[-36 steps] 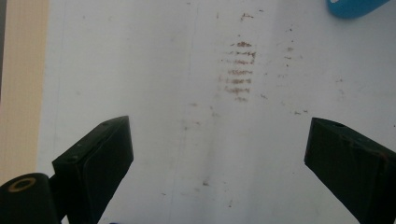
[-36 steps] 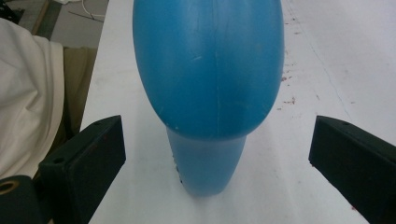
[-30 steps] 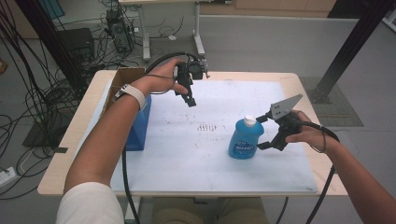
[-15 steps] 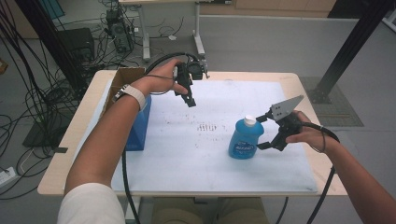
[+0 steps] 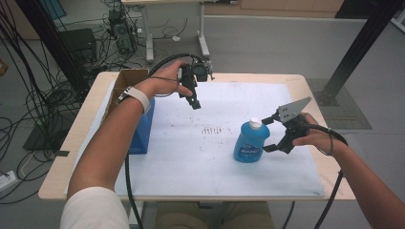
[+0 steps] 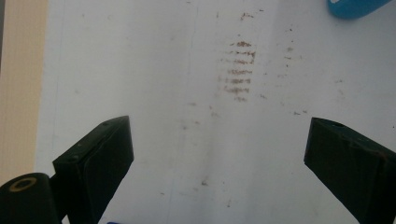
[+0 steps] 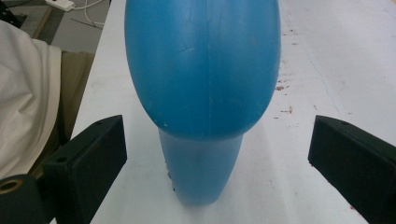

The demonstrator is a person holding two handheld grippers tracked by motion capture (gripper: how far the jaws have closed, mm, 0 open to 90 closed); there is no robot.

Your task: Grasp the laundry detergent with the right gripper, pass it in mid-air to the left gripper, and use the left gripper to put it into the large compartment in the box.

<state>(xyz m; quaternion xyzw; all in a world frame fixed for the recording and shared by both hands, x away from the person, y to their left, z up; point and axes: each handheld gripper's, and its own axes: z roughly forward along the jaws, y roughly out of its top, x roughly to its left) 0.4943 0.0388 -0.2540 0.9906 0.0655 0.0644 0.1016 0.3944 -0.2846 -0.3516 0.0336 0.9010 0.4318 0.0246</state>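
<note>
A blue bottle (image 5: 249,143) with a white cap stands on the white sheet (image 5: 205,171), right of the middle. My right gripper (image 5: 265,135) sits level just to its right, open. In the right gripper view the bottle (image 7: 201,70) looms close ahead of the right gripper (image 7: 217,135), and neither pad touches it. My left gripper (image 5: 193,100) hangs above the back of the sheet and points down. In the left gripper view the left gripper (image 6: 215,135) is open with nothing between its jaws, and the bottle's edge (image 6: 355,7) shows far off.
A blue box (image 5: 143,129) stands at the table's left side beside an open cardboard box (image 5: 129,81). Brown smudges (image 5: 212,130) mark the sheet's middle. Cables cover the floor at the left, and a black post (image 5: 358,47) rises at the back right.
</note>
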